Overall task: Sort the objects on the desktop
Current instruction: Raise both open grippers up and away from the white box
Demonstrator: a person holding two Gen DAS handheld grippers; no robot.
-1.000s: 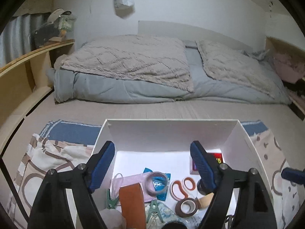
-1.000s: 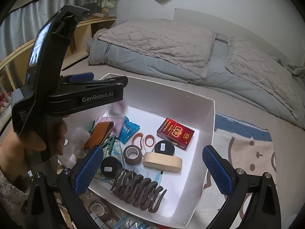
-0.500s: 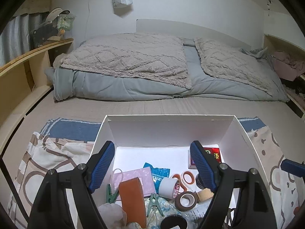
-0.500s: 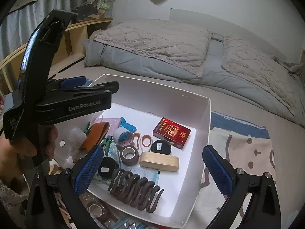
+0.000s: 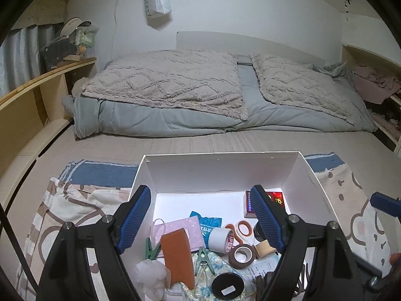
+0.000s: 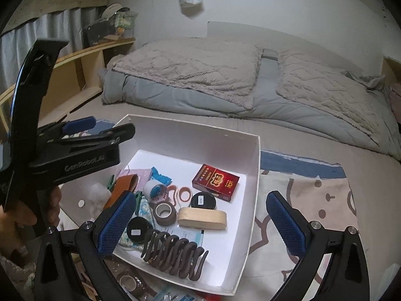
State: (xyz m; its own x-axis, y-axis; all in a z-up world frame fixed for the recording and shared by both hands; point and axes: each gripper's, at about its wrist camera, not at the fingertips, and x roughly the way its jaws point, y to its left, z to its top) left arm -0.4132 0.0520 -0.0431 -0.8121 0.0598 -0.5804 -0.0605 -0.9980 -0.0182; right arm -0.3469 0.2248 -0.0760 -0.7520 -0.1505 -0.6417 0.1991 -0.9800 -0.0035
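Since a second ago the white tape roll (image 5: 220, 235) is lying settled in the white box (image 5: 225, 168), and I am holding the left gripper (image 5: 200, 219) and right gripper (image 6: 200, 223) released and empty above the near clutter, judging sorting nearly done with some items near the box's front edge remaining.

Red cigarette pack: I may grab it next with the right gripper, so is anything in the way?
Nothing visible blocks it. The red cigarette pack lies flat and uncovered by the white box's far right wall; only the black round tin sits close against its near edge. The right gripper is open above the box.
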